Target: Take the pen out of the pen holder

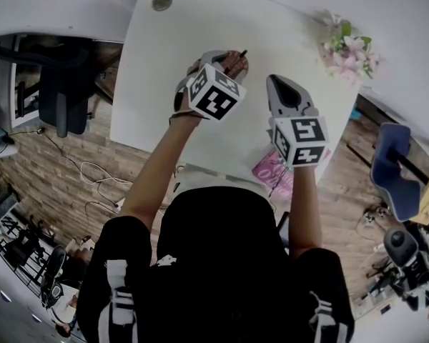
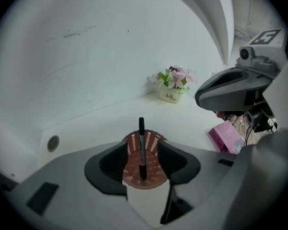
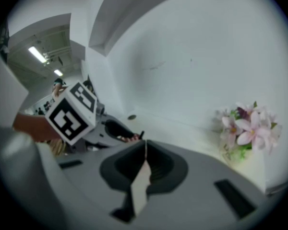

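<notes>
A reddish-brown mesh pen holder (image 2: pixel 151 169) stands on the white table (image 1: pixel 179 113) with one black pen (image 2: pixel 141 145) upright in it. My left gripper (image 2: pixel 143 164) has a jaw against each side of the holder and is shut on it. In the head view the left gripper (image 1: pixel 225 61) is at the holder (image 1: pixel 236 66), and the pen (image 1: pixel 241 53) sticks out past it. My right gripper (image 1: pixel 277 81) hovers just right of the holder, apart from the pen. Seen from its own camera, the right gripper (image 3: pixel 145 146) is shut with nothing between its jaws.
A small pot of pink flowers (image 1: pixel 347 52) stands at the table's far right corner. A pink book (image 1: pixel 272 168) lies at the near edge. A round cable grommet (image 1: pixel 161 2) sits at the far left. Chairs and cables are on the floor around the table.
</notes>
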`<state>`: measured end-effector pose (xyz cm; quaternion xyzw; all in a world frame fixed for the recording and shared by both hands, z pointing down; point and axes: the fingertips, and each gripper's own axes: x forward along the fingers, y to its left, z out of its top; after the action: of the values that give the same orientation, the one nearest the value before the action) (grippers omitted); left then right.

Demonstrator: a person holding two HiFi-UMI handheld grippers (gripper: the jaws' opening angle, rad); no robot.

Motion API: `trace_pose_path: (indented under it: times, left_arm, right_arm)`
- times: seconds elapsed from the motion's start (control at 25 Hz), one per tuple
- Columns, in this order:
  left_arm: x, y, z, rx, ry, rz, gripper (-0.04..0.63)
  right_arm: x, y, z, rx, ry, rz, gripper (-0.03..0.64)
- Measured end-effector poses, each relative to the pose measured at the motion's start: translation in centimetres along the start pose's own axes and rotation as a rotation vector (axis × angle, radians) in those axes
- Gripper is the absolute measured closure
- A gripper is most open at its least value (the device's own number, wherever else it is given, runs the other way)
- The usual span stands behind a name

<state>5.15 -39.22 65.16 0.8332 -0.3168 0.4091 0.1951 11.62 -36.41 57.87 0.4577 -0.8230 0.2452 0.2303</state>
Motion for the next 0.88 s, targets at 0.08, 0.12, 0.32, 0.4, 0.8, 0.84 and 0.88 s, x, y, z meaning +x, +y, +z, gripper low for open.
trace_pose_path:
  times: [0.08, 0.12, 0.32, 0.4, 0.8, 0.84, 0.88]
  left_arm:
    - [0.1, 0.0, -0.1, 0.022, 0.013, 0.009, 0.394]
    - [0.2, -0.1, -0.1, 0.034, 0.019, 0.01, 0.394]
    - [0.7, -0.2, -0.3, 0.1, 0.046, 0.028, 0.413]
    - [1.1, -0.1, -0.2, 0.113, 0.052, 0.033, 0.423]
    - [1.7, 0.6, -0.1, 0.167, 0.067, 0.137, 0.462]
    - [1.8, 0.7, -0.2, 0.173, 0.069, 0.143, 0.468]
    - [1.7, 0.8, -0.2, 0.177, 0.069, 0.15, 0.479]
  right_arm:
    - [0.1, -0.1, -0.2, 0.001, 0.005, 0.001, 0.583]
    - [0.1, -0.1, -0.3, 0.001, 0.008, 0.001, 0.583]
    - [0.3, -0.1, -0.7, 0.007, 0.022, 0.006, 0.583]
    - [0.5, -0.3, -1.0, 0.009, 0.029, 0.008, 0.583]
    - [0.6, -0.3, -1.8, 0.012, 0.054, 0.022, 0.583]
    - [0.7, -0.3, -1.9, 0.012, 0.057, 0.023, 0.583]
    - [0.7, -0.2, -1.9, 0.012, 0.059, 0.024, 0.583]
